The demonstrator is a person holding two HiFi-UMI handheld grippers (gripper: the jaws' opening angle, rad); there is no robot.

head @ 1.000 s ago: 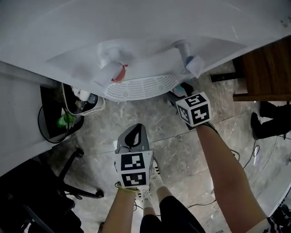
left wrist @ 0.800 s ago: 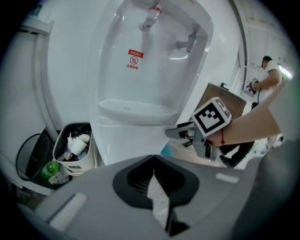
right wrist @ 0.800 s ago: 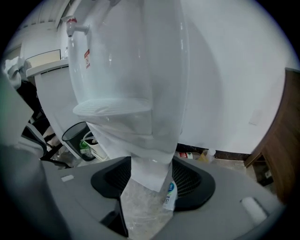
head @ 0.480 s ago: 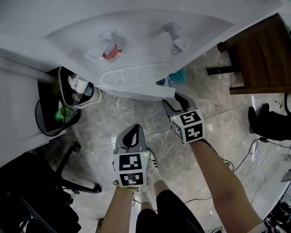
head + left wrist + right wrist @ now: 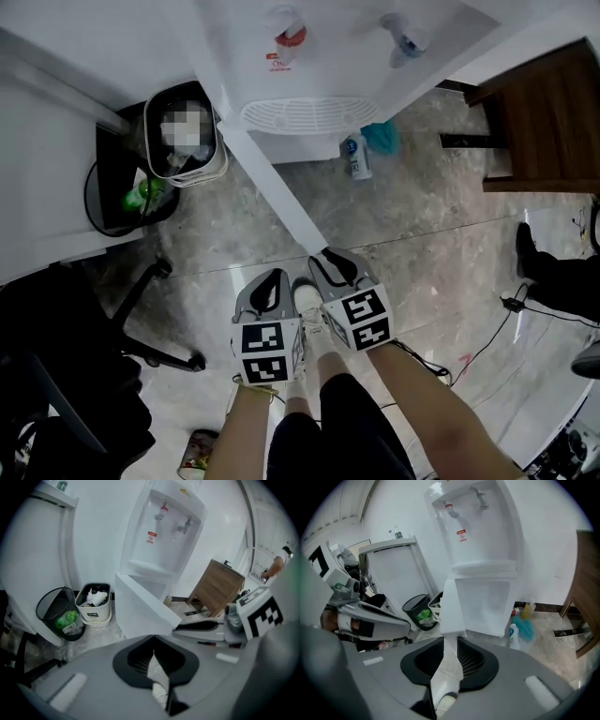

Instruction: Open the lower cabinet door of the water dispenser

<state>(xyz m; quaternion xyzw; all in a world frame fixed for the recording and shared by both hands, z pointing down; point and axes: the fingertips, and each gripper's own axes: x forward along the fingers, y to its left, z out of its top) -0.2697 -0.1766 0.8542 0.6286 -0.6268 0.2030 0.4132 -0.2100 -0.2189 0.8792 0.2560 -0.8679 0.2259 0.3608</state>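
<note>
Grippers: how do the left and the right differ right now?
The right gripper is clamped on the free edge of the open cabinet door, its jaws having just been closing onto it; the left gripper holds nothing, jaws together. In the head view the right gripper angles in toward the left one, which points straight ahead. Both slope downward, side by side, over the stone floor.

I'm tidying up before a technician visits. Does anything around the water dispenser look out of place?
Yes: a white bottle and a crumpled teal cloth sit on the floor by the base of the water dispenser, to the right of its open lower cabinet door in the head view. Nothing looks spilled.
</note>
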